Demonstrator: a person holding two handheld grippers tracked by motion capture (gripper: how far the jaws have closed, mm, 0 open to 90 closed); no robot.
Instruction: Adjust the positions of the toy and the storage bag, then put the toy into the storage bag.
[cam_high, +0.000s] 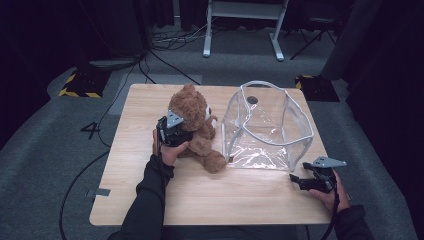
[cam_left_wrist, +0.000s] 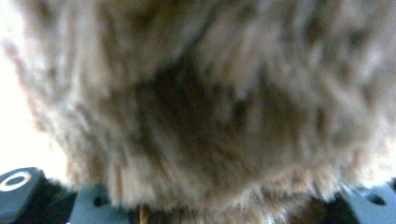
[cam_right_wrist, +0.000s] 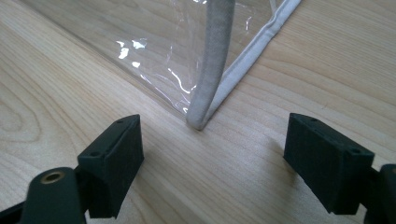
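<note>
High view: left claw (cam_high: 176, 131) presses on the teddy bear (cam_high: 192, 125), which sits on the table (cam_high: 140, 200) beside the clear bag (cam_high: 267, 127).
Left gripper view: brown fur fills the space right in front; opening cannot be told.
Right gripper view: right claw (cam_right_wrist: 212, 154) is wide, holds nothing, just before the bag's corner.

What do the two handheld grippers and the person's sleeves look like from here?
Both grippers are black, each topped by a grey three-cornered plate: the left gripper and the right gripper. The right gripper's pads are blocky, matte black, with small screw holes. A dark cable trails from the right one along the wrist. The person wears dark long sleeves, snug at the cuffs.
</note>
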